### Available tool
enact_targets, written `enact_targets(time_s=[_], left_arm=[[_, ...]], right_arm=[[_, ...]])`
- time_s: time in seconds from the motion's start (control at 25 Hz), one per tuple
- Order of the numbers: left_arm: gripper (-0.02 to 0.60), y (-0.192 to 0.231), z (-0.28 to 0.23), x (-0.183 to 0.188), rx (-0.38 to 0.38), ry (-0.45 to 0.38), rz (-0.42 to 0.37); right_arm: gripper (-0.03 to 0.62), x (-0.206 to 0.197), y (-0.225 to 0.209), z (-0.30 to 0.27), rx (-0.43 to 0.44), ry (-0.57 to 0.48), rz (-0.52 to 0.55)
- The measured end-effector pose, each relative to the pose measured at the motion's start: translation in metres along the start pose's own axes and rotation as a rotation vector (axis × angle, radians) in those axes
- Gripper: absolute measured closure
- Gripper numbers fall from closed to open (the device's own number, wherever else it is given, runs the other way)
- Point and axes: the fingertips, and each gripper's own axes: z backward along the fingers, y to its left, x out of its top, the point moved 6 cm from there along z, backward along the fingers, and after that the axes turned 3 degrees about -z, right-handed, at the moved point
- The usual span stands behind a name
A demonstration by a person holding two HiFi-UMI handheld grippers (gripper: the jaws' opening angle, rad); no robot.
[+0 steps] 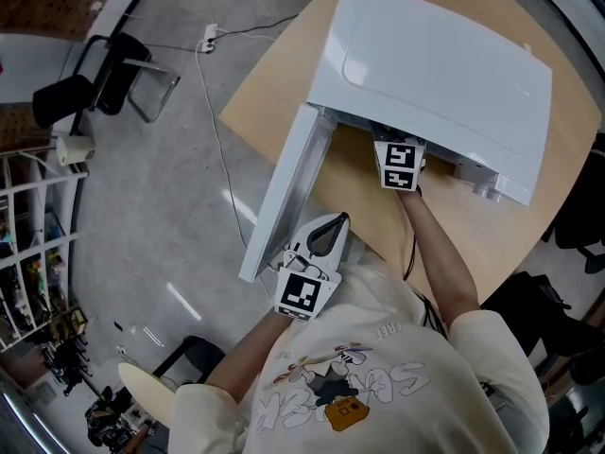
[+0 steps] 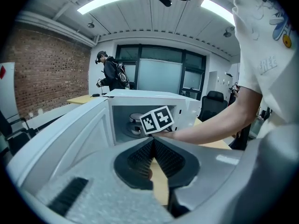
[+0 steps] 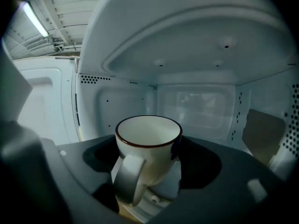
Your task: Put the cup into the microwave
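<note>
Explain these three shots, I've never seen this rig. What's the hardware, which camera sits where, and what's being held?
There is no robot here: a person holds a two-jaw tool in each hand. The head view comes from a camera on the person's head. It looks down on a white microwave on a wooden table, with its door swung open. The other two cameras ride on the tools and look along their jaws. The right tool reaches into the microwave, its jaws closed on a white cup with a dark rim, handle toward the camera. The left tool sits outside by the door, jaws together and holding nothing. The black-and-white squares are marker cubes fixed on the tools.
</note>
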Motion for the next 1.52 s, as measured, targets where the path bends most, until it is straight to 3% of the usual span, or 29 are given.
enact_targets(time_s=[0.48, 0.64, 1.24, 1.4, 1.52], left_arm=[[0.577, 0.014, 0.003, -0.003, 0.003, -0.004, 0.016], [0.577, 0.013, 0.009, -0.004, 0.015, -0.006, 0.02], [0.577, -0.016, 0.013, 0.0, 0.042, -0.057, 0.049], [0.577, -0.027, 0.004, -0.002, 0.047, -0.073, 0.076], [0.577, -0.036, -0.002, 0.0, 0.04, -0.086, 0.09]], right_arm=[[0.197, 0.007, 0.002, -0.015, -0.003, -0.024, 0.017], [0.151, 0.006, 0.001, -0.008, 0.008, -0.031, 0.015], [0.123, 0.012, 0.006, 0.065, 0.059, -0.046, -0.008], [0.196, 0.003, 0.006, 0.102, 0.093, -0.009, -0.041], [0.291, 0.006, 0.007, 0.136, 0.112, -0.01, -0.061]])
